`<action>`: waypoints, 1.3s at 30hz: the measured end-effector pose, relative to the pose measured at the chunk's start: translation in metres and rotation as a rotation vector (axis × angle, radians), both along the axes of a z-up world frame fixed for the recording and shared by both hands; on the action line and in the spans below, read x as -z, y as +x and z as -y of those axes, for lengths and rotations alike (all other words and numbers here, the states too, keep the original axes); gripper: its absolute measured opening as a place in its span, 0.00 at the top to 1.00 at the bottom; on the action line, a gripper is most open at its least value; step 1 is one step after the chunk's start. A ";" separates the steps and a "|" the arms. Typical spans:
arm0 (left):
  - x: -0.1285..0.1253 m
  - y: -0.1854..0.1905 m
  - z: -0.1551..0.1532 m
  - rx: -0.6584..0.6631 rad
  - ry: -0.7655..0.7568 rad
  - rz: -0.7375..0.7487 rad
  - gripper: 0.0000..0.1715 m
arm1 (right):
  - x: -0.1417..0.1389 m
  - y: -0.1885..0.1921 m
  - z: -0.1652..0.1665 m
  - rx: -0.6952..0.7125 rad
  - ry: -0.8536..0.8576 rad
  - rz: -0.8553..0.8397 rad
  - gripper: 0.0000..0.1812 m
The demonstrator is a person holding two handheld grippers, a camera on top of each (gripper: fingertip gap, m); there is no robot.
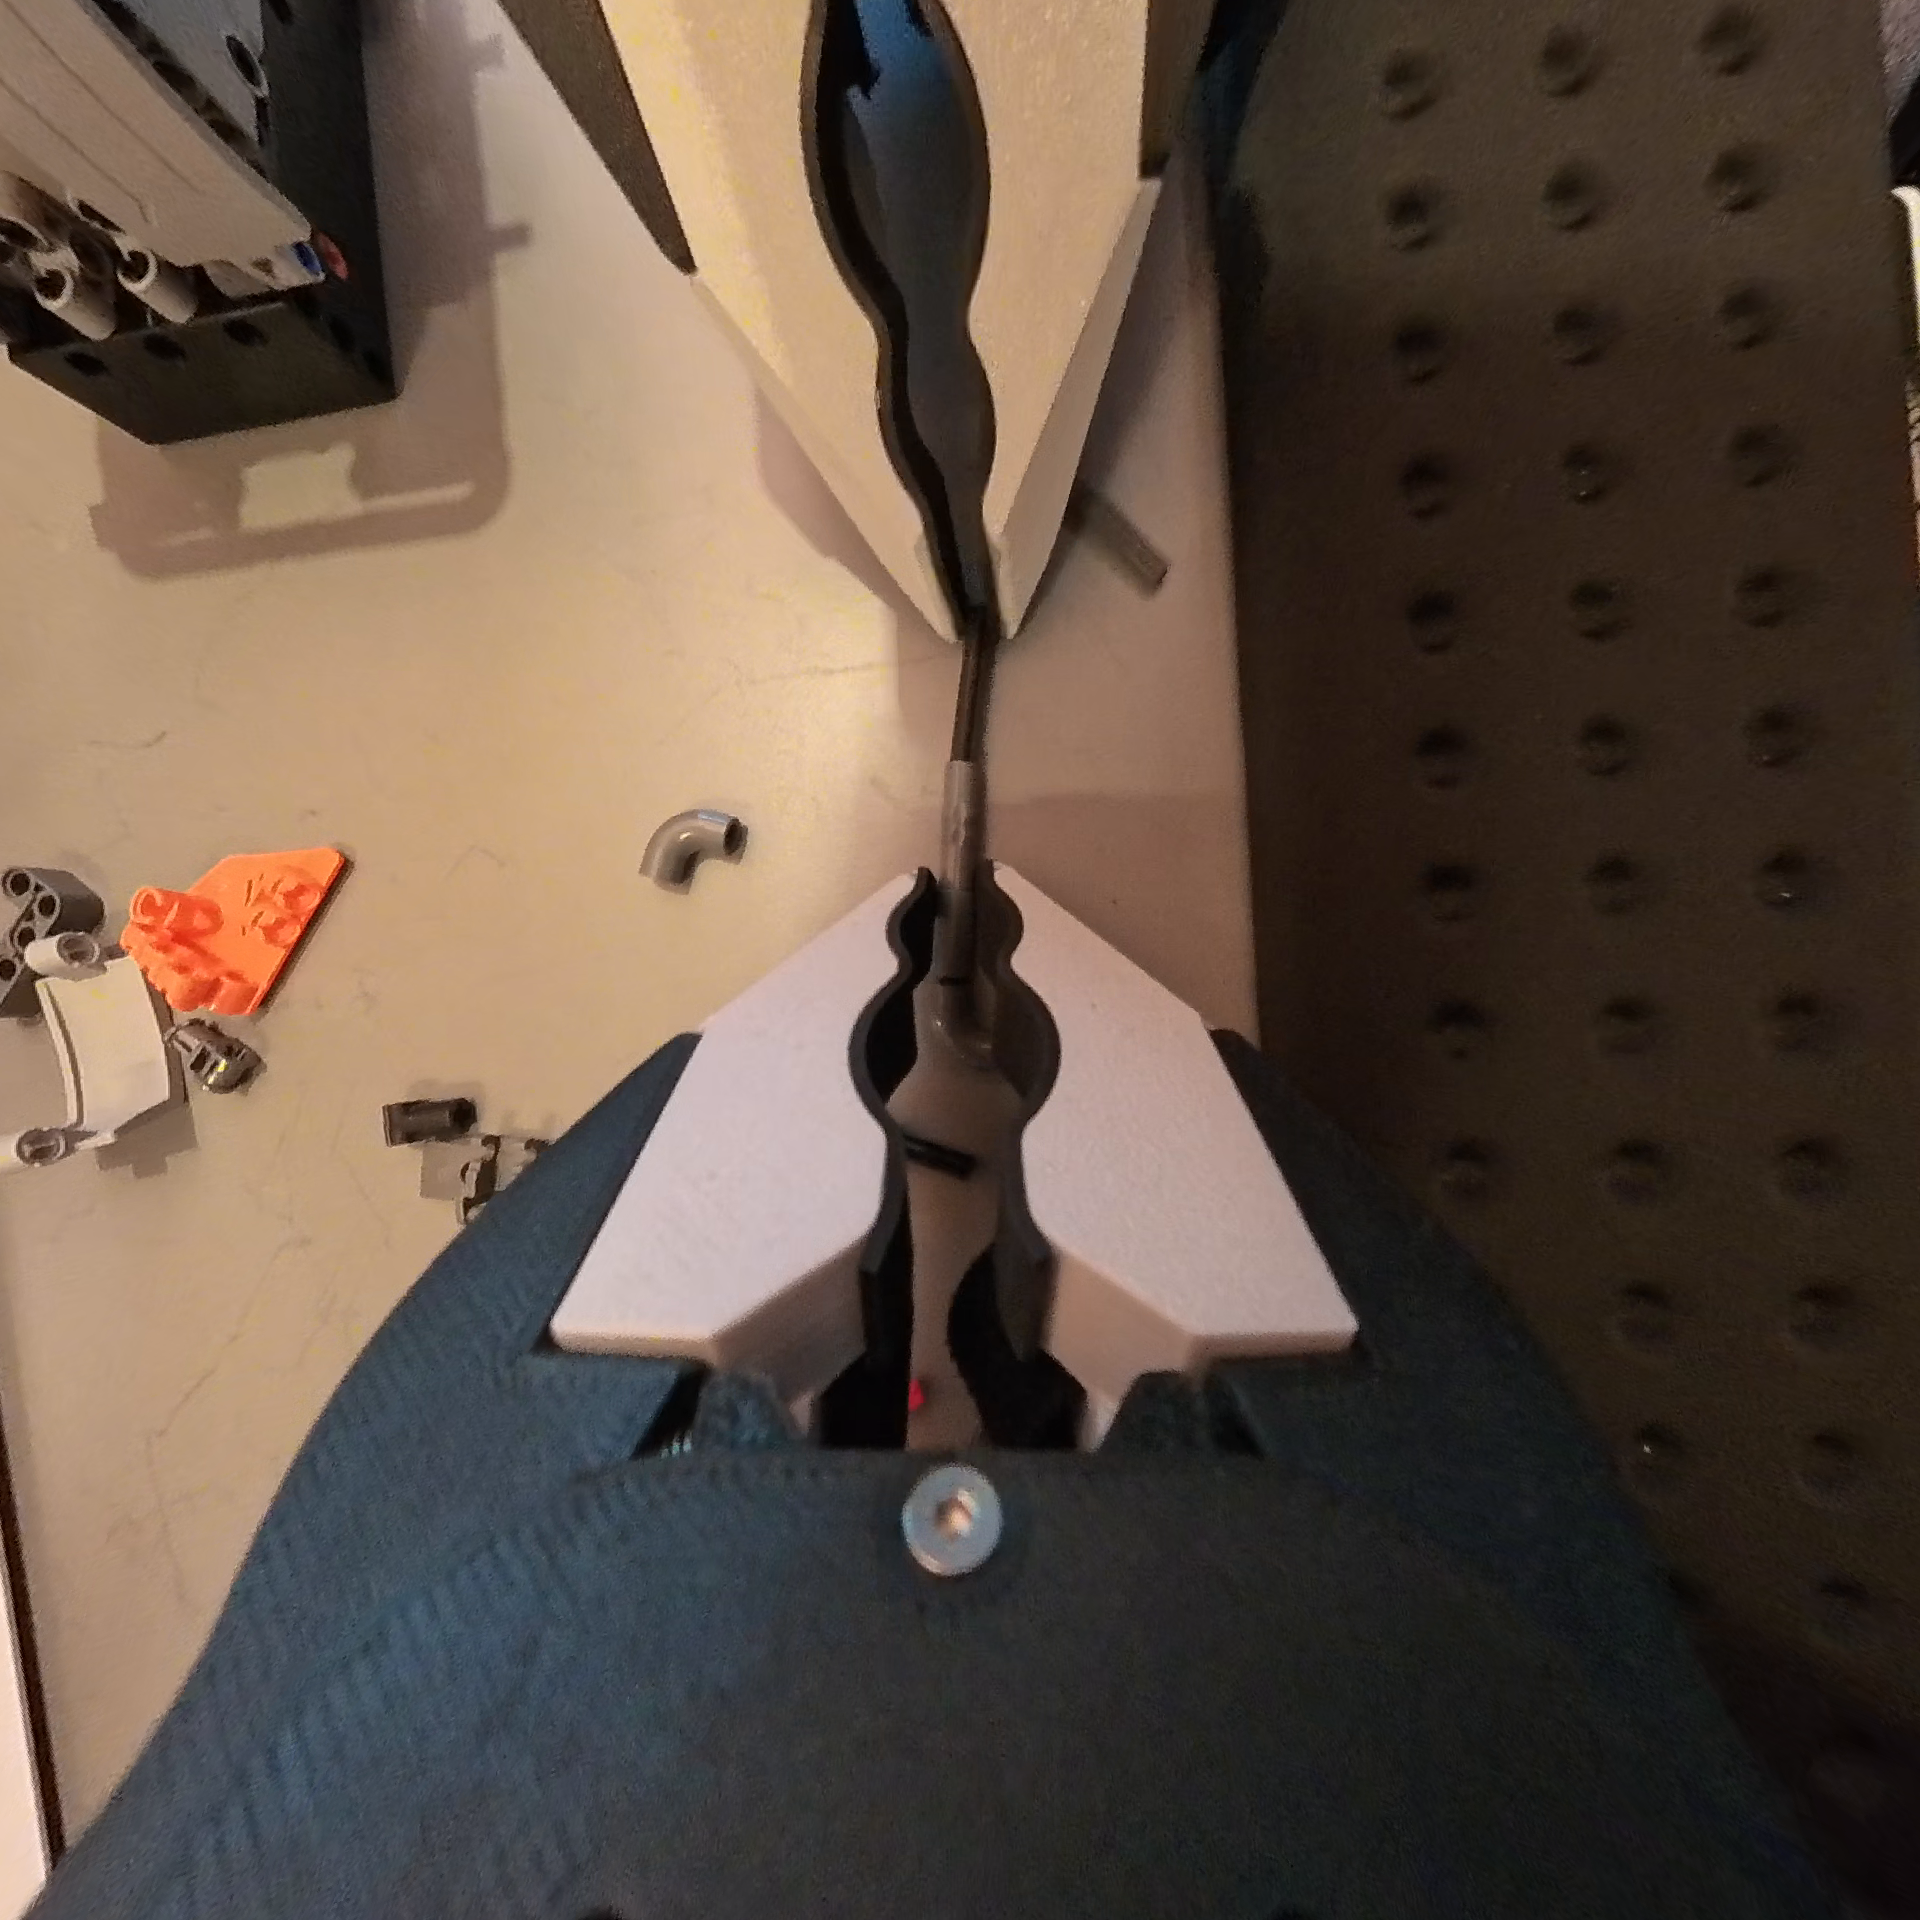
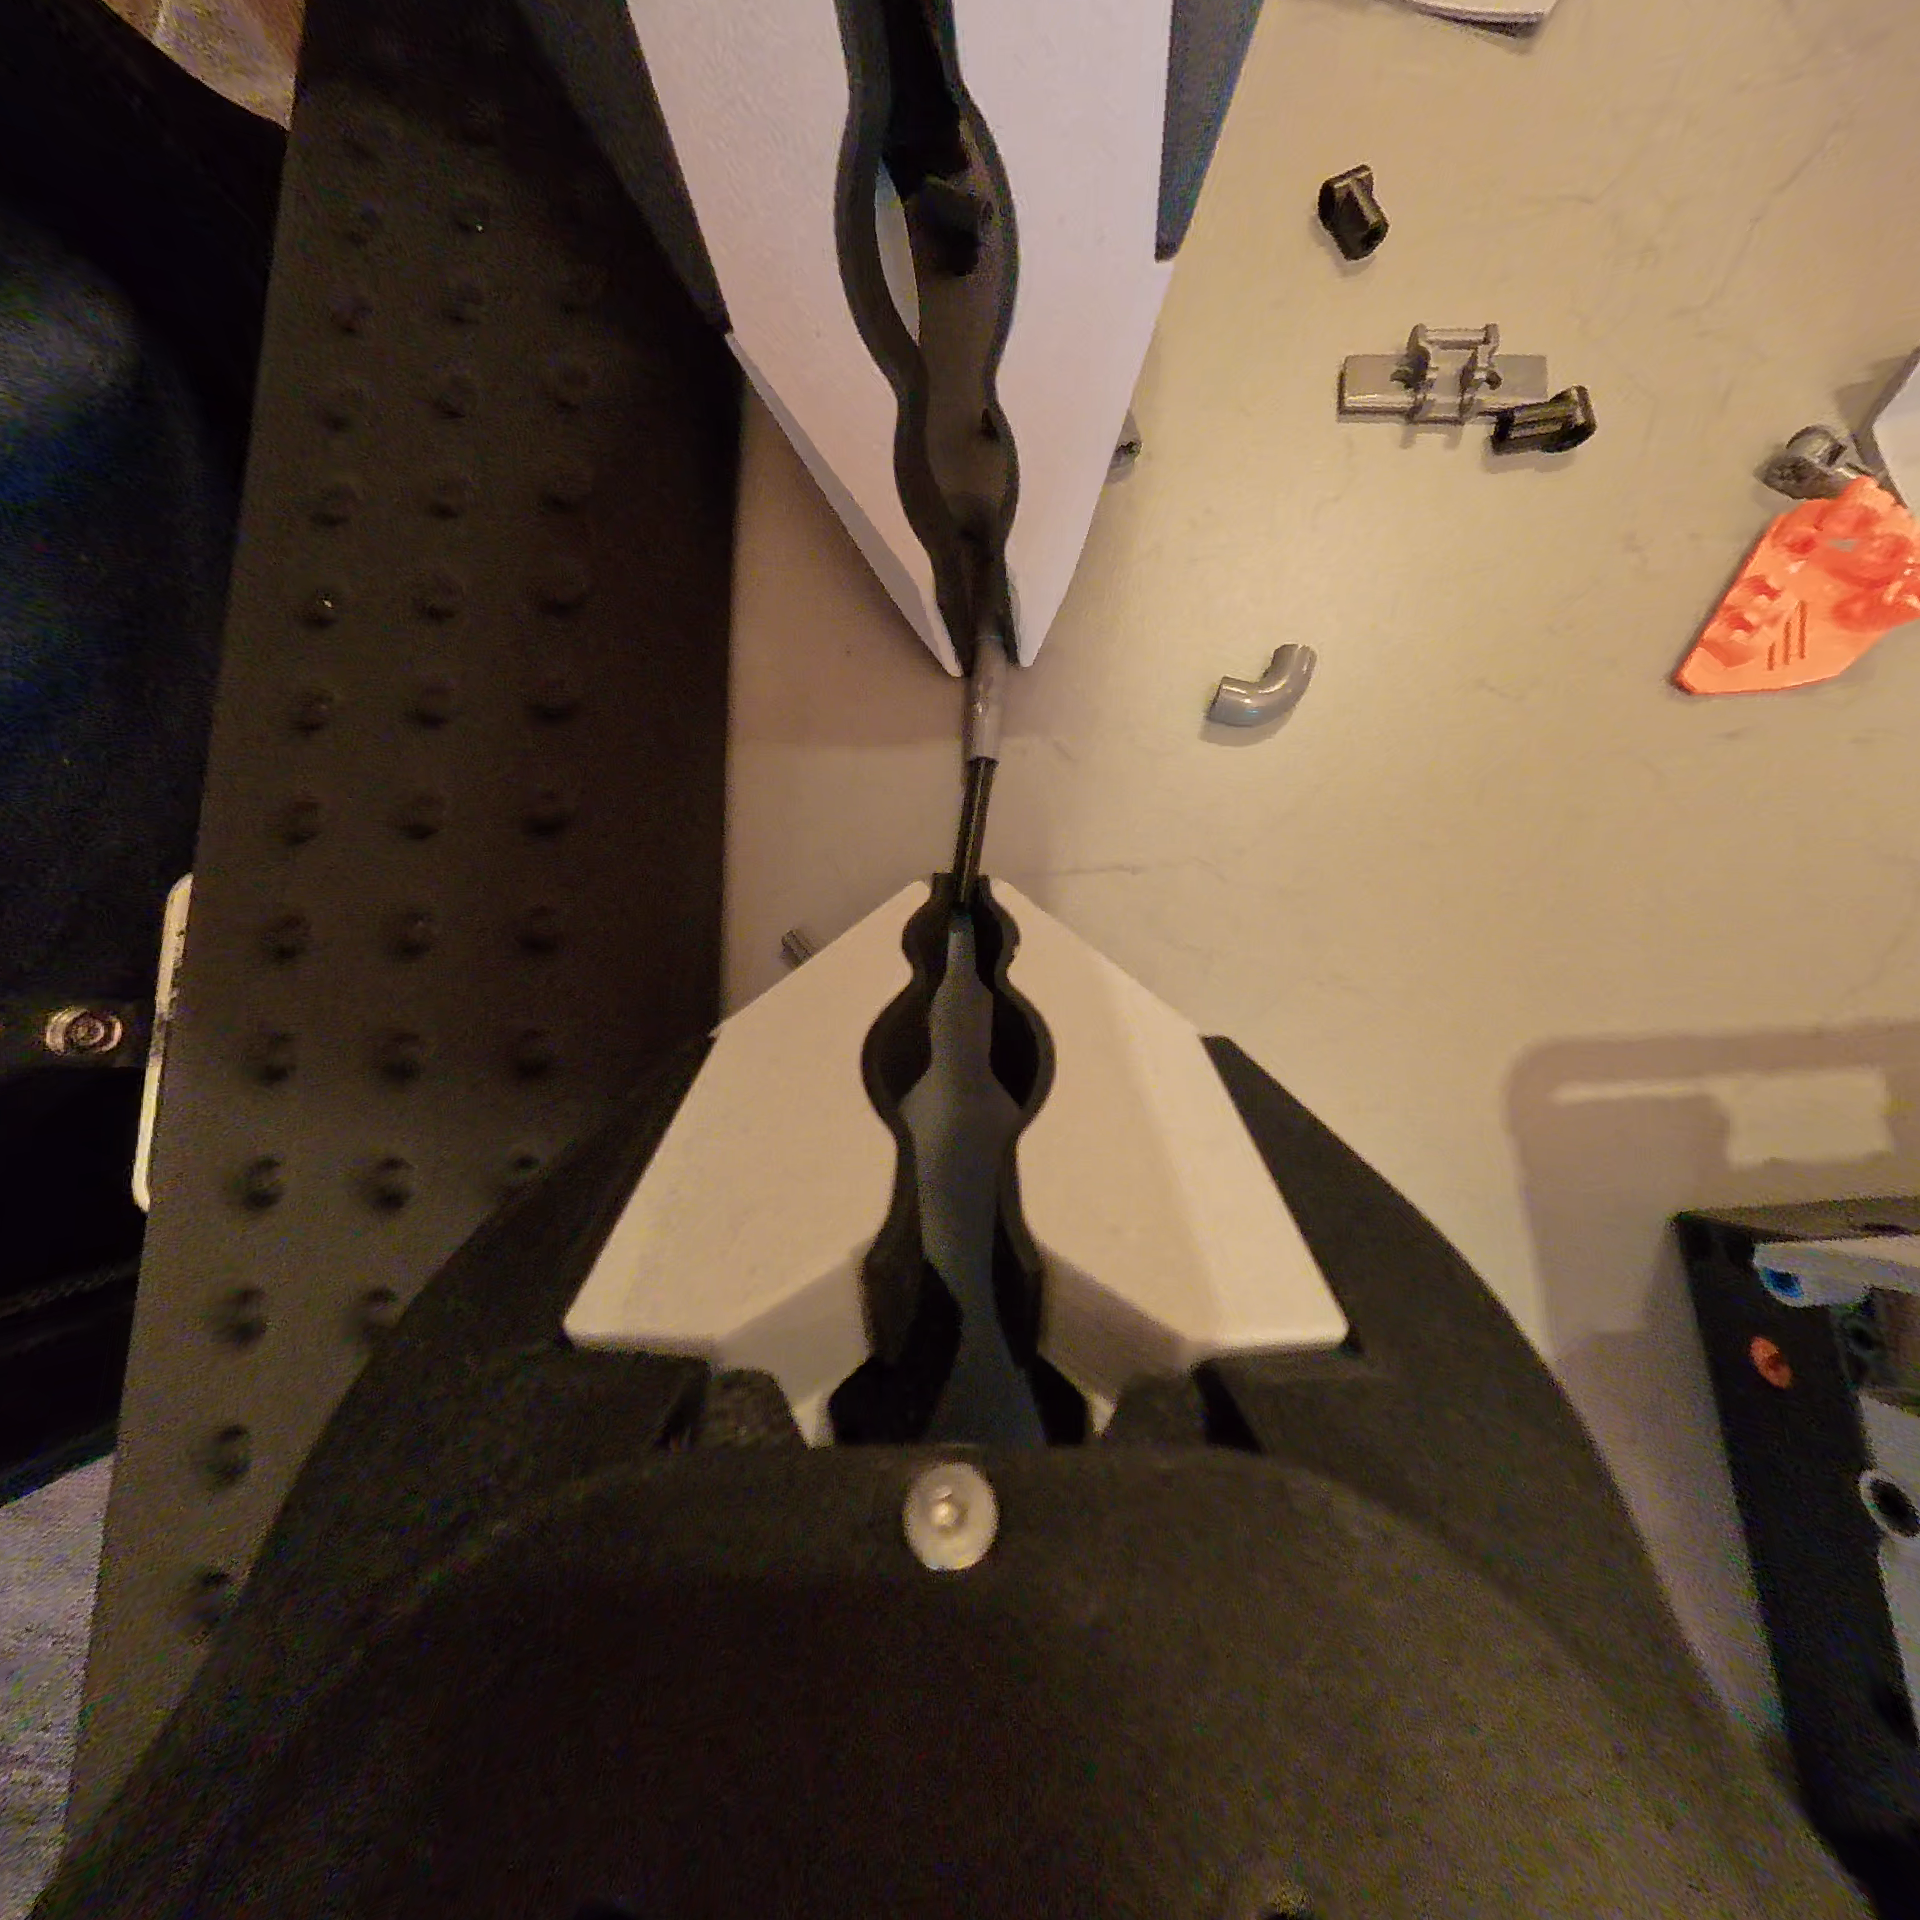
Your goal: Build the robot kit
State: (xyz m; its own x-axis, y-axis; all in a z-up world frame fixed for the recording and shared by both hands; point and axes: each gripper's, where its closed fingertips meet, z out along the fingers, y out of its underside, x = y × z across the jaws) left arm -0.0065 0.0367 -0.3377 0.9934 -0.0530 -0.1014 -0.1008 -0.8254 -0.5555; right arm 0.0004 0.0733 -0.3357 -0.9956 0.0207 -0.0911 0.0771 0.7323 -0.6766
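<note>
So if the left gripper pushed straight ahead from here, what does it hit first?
Most likely the right gripper, tip to tip ahead; both are shut on one thin joined rod, grey sleeve nearer the left gripper.

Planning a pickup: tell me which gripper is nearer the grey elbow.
Left. The left gripper sits about level beside the grey elbow; the right gripper is farther, past the shared rod.

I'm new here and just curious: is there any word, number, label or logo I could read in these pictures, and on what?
None can be read.
The orange plate bears raised marks, too blurred to read.
The thin rod held by the left gripper and right gripper shows no writing.
</note>
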 end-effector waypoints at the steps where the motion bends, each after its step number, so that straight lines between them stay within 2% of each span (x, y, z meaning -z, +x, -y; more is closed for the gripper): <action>1: 0.000 0.000 0.000 0.002 -0.002 -0.002 0.97 | 0.000 0.000 0.000 -0.002 -0.001 -0.009 0.99; 12: 0.000 0.001 -0.001 0.049 -0.041 -0.002 0.98 | 0.001 -0.001 0.000 -0.051 -0.001 -0.037 0.99; 19: 0.000 0.001 -0.002 0.128 -0.069 0.019 0.98 | 0.001 -0.001 0.000 -0.156 0.004 -0.039 0.99; 27: 0.000 0.002 -0.002 0.232 -0.148 -0.074 0.98 | 0.001 0.000 0.002 -0.195 0.001 -0.019 0.99; 32: 0.001 0.003 -0.006 0.213 -0.160 -0.063 0.98 | 0.001 0.000 0.003 -0.178 -0.003 -0.010 1.00; 38: -0.001 -0.002 -0.003 0.093 -0.105 -0.013 0.97 | 0.001 -0.001 0.005 -0.141 -0.003 -0.003 0.99; 39: -0.002 -0.004 0.000 0.045 -0.105 0.008 0.92 | 0.000 -0.001 0.005 -0.134 -0.002 -0.004 0.99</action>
State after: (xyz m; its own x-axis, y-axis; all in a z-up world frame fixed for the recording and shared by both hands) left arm -0.0105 0.0362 -0.3361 0.9905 -0.1079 -0.0853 -0.1354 -0.8739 -0.4668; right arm -0.0011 0.0683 -0.3362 -0.9898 -0.1131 -0.0866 -0.0246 0.7346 -0.6780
